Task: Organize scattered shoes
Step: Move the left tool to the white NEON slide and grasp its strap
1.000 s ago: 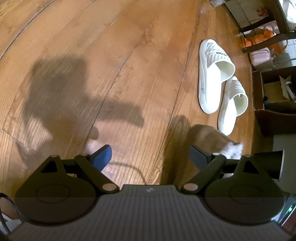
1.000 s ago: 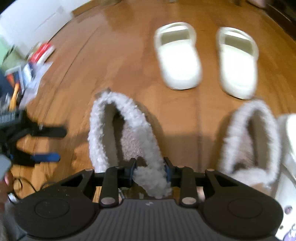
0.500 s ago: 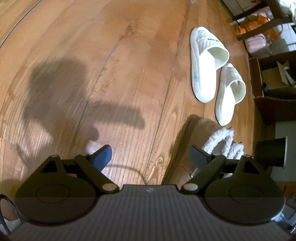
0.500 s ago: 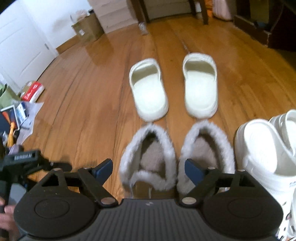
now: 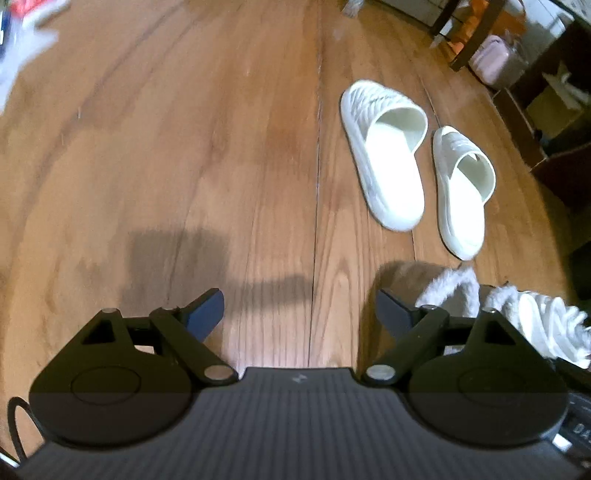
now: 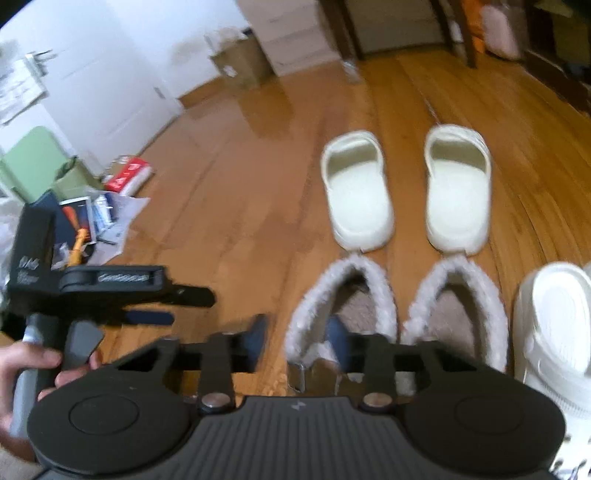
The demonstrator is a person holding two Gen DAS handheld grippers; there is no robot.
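Observation:
Two cream slides (image 6: 356, 192) (image 6: 458, 192) stand side by side on the wooden floor, with two grey fluffy slippers (image 6: 343, 314) (image 6: 454, 310) paired just behind them. A white clog (image 6: 554, 325) stands at the right. My right gripper (image 6: 297, 338) is open and empty above the heel of the left fluffy slipper. My left gripper (image 5: 297, 314) is open and empty over bare floor; it also shows in the right wrist view (image 6: 173, 306). In the left wrist view the slides (image 5: 388, 158) (image 5: 461, 184) lie ahead right, and a fluffy slipper (image 5: 454, 291) peeks behind the right finger.
Papers and small items (image 6: 96, 218) lie scattered on the floor at the left near a white door (image 6: 103, 96). A cardboard box (image 6: 236, 62) and chair legs (image 6: 458, 29) stand at the back. Dark furniture (image 5: 554, 122) lines the right side.
My right gripper let go of the left fluffy slipper, which now stands beside its mate, then opened and pulled back. My left gripper swung so the slides sit more ahead.

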